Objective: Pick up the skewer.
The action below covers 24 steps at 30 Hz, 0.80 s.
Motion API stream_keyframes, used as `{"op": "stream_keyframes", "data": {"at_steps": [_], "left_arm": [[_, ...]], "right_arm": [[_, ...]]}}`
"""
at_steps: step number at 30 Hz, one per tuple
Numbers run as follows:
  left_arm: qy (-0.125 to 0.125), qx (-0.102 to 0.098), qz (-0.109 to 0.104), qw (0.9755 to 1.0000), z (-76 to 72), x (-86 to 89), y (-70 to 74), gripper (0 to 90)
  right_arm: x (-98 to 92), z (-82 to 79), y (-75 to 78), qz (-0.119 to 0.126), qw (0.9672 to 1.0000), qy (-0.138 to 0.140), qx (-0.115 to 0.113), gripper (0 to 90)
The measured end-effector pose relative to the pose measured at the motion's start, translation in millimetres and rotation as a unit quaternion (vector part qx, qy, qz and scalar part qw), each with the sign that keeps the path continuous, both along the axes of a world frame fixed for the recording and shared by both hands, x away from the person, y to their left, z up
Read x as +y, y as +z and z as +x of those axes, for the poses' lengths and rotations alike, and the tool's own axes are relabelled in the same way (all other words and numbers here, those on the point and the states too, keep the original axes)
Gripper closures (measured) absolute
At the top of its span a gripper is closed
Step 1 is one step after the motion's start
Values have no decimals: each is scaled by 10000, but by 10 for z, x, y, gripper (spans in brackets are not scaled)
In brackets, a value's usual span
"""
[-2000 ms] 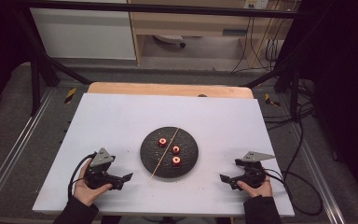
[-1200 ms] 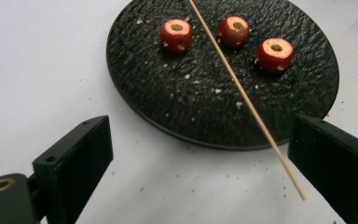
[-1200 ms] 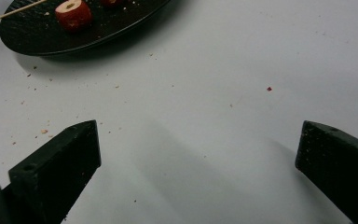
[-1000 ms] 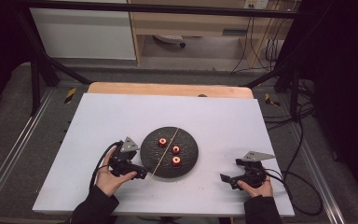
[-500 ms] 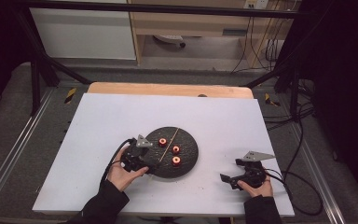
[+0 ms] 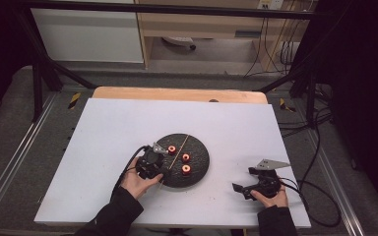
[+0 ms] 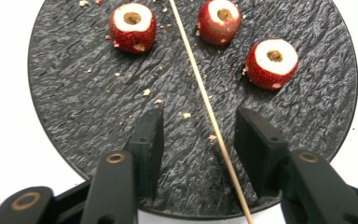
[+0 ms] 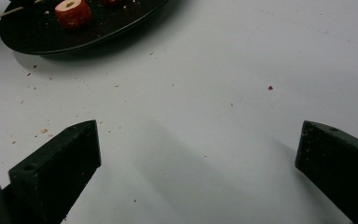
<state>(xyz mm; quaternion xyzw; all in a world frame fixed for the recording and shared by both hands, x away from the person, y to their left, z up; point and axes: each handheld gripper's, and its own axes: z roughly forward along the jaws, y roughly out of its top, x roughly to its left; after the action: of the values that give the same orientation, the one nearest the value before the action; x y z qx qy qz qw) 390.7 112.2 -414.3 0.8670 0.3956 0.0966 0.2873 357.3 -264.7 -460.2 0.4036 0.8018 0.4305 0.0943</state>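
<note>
skewer diagonal across slate plate

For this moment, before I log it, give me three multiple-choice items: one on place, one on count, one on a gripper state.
1. Where does the wooden skewer lie?
A. across the black plate
B. on the bare table
C. in the right hand-held gripper

2. How many cored strawberries are on the plate?
A. two
B. three
C. five

3. How is the left hand-held gripper?
A. clamped on a strawberry
B. open, skewer between its jaws
C. lying on its side

Key: 1 A, the stick crosses the plate; 2 B, three red pieces show; 3 B, its closing jaws flank the skewer with gaps either side.
</note>
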Motion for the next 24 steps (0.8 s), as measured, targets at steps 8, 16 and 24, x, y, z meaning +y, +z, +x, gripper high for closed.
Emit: {"op": "stream_keyframes", "data": {"at_steps": [8, 16, 24], "left_arm": [[34, 106, 185, 9998, -6, -92, -13, 667], [124, 225, 359, 9990, 4, -151, -20, 748], [248, 228, 414, 9986, -6, -184, -31, 812]], "right_arm": [[2, 0, 0, 7, 10000, 8, 25, 6], [2, 0, 1, 16, 10000, 15, 41, 6], [3, 0, -1, 29, 10000, 23, 26, 6]]}}
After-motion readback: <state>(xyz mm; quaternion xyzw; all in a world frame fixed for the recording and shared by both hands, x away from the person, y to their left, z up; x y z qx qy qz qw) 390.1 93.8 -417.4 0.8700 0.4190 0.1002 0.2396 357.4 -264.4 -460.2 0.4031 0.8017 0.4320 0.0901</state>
